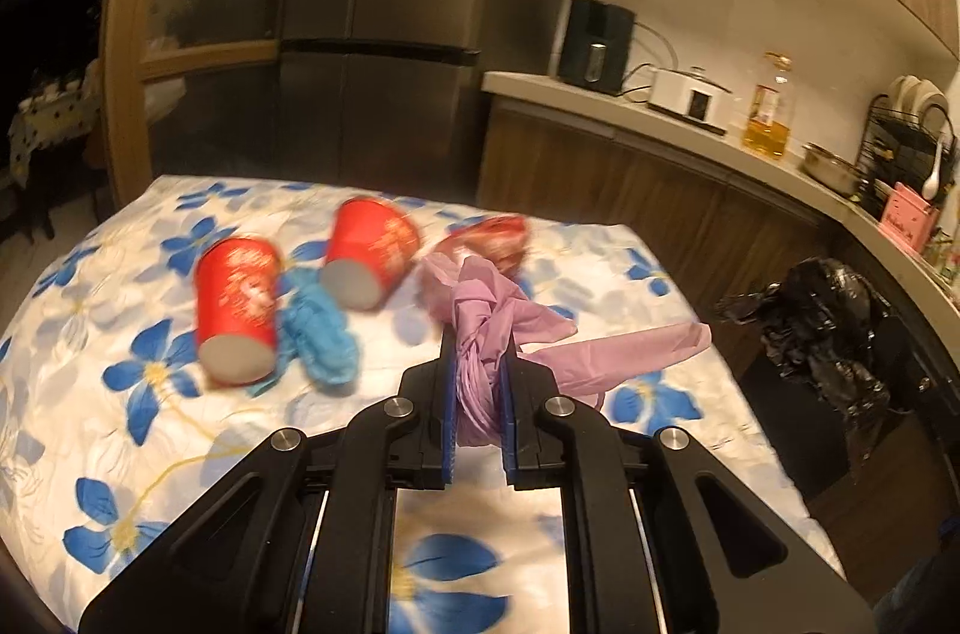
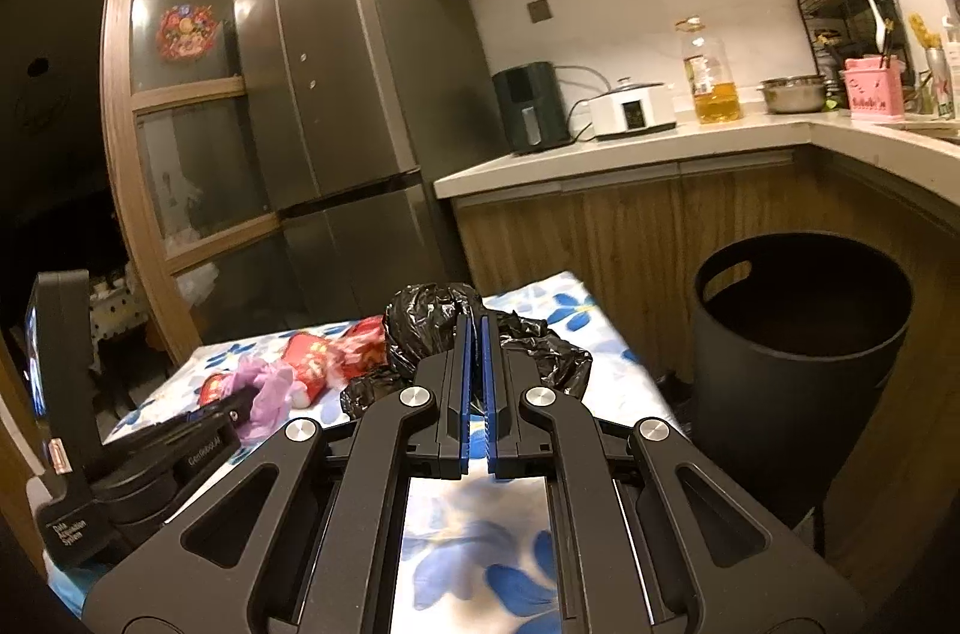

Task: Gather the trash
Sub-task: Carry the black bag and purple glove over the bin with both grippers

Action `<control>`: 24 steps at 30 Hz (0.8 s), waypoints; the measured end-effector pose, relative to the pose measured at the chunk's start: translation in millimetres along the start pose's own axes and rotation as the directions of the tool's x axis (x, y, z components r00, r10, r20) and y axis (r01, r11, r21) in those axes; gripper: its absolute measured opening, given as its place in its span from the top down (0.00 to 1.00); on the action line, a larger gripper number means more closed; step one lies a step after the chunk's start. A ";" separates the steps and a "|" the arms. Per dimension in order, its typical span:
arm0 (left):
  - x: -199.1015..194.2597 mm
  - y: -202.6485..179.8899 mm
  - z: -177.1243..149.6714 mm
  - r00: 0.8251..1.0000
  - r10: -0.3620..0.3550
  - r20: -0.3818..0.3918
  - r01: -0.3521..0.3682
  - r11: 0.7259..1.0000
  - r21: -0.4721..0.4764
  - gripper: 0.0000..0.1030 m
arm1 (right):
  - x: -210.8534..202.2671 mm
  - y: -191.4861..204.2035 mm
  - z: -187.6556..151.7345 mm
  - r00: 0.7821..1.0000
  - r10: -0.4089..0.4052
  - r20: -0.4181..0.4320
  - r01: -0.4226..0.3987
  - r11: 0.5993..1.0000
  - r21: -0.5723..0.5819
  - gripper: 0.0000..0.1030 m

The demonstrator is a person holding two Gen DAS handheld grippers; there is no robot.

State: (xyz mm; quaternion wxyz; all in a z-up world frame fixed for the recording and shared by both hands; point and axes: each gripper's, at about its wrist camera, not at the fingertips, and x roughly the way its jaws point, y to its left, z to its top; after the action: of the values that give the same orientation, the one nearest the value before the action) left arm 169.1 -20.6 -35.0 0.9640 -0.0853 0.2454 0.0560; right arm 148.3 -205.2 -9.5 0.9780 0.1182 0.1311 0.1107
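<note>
A kitchen at night: the tall grey steel fridge (image 2: 354, 81) stands at 11 o'clock from my right claw, wood-grain cabinets (image 2: 630, 238) run under a pale counter (image 2: 600, 153), and a round, matte black bin (image 2: 798, 352) with a slot handle sits on the floor at 2 o'clock, beside the table. The table (image 1: 108, 334) wears a glossy white cloth printed with blue flowers.

My right gripper (image 2: 476, 334) has its blue pads nearly together, clenched on a crinkled, shiny black plastic bag (image 2: 432, 322) that bunches above the table's far right corner. In the left wrist view the same bag hangs at 3 o'clock, past the table edge.

My left gripper (image 1: 478, 364) is clamped on a knotted pink bag (image 1: 480, 316), thin and wrinkled, its loose ends trailing towards 3 o'clock above the cloth.

On the cloth at 10 o'clock from it lie two red paper cups, the near cup (image 1: 237, 310) and the far cup (image 1: 369, 250), both tipped over with grey bases toward me. A crumpled blue glove (image 1: 318, 328) lies between them, touching the near cup. A blurred red wrapper (image 1: 492, 244) rests just behind the pink bag.
</note>
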 end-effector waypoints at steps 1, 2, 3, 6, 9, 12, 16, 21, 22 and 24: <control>-1.1 -5.6 1.2 1.000 -0.010 0.005 0.009 1.000 0.008 0.89 | -1.5 -2.5 1.1 1.000 -0.006 0.005 0.006 1.000 0.002 0.97; -1.8 -14.1 3.2 1.000 -0.022 0.010 0.021 1.000 0.018 0.89 | -4.1 -8.1 3.7 1.000 -0.017 0.012 0.017 1.000 0.006 0.97; -2.2 -19.3 4.0 0.999 -0.030 0.013 0.029 0.999 0.024 0.89 | -5.8 -11.8 5.1 1.000 -0.024 0.018 0.024 1.000 0.008 0.97; -3.1 -39.7 7.5 0.998 -0.062 0.022 0.061 0.997 0.049 0.89 | -12.3 -26.1 11.2 0.998 -0.052 0.040 0.052 0.999 0.016 0.97; -4.5 -60.0 10.8 0.995 -0.091 0.031 0.088 0.993 0.075 0.89 | -18.7 -40.0 17.5 0.995 -0.082 0.063 0.080 0.996 0.025 0.97; -5.8 -76.1 12.5 0.992 -0.118 0.037 0.114 0.989 0.097 0.89 | -24.8 -54.7 24.2 0.990 -0.113 0.086 0.111 0.993 0.034 0.97; -6.3 -100.3 17.0 0.986 -0.158 0.042 0.152 0.980 0.132 0.89 | -30.5 -75.3 33.6 0.980 -0.160 0.118 0.155 0.987 0.049 0.97; -4.8 -133.9 22.2 0.977 -0.208 0.049 0.196 0.964 0.178 0.89 | -34.3 -104.6 46.6 0.964 -0.222 0.147 0.213 0.974 0.075 0.97; -3.9 -141.4 23.6 0.975 -0.218 0.049 0.206 0.961 0.185 0.89 | -34.7 -109.8 49.5 0.961 -0.231 0.151 0.222 0.972 0.079 0.97; -2.3 -154.6 26.0 0.970 -0.238 0.049 0.224 0.954 0.197 0.89 | -35.1 -121.3 53.6 0.955 -0.252 0.156 0.241 0.966 0.089 0.97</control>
State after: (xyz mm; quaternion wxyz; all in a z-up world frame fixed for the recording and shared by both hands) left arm 202.4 -167.2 9.7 0.9759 -0.0192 0.2028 -0.0778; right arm 153.0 -339.7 17.3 0.9871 0.1433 0.0665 -0.0270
